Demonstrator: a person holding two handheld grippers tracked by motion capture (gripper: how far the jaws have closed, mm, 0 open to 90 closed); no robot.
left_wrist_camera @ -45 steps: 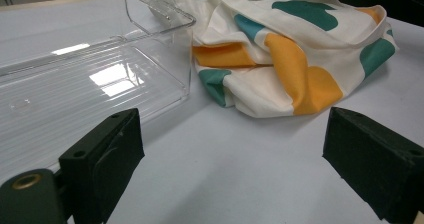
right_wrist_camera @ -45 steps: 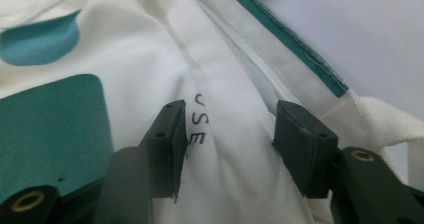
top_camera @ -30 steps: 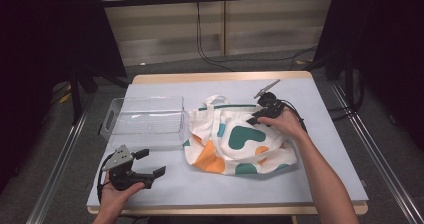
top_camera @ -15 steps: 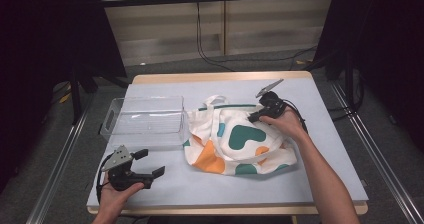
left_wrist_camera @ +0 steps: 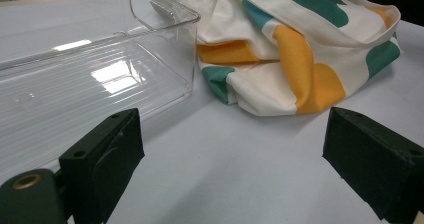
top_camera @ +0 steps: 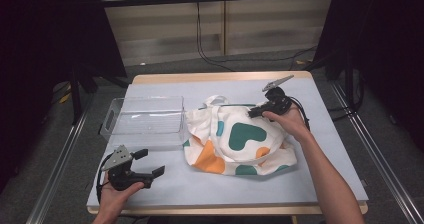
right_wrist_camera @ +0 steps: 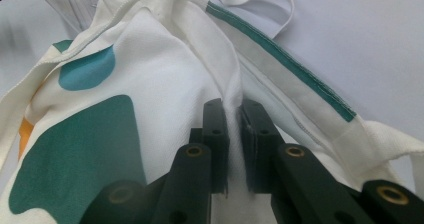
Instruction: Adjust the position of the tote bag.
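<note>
White bag cloth [right_wrist_camera: 165, 79] half-hidden between right tool [right_wrist_camera: 233, 119]

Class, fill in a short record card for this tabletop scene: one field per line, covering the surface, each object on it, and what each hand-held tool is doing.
Surface: table with a pale blue-grey top
Bag: cream tote bag with teal and orange patches, lying crumpled mid-table
Container: clear plastic bin, empty, beside the bag on its left
Right tool: jaws pinched shut on a fold of the bag's cloth near its teal-trimmed opening
Left tool: jaws wide open, nothing between them, low over the table's near left part
</note>
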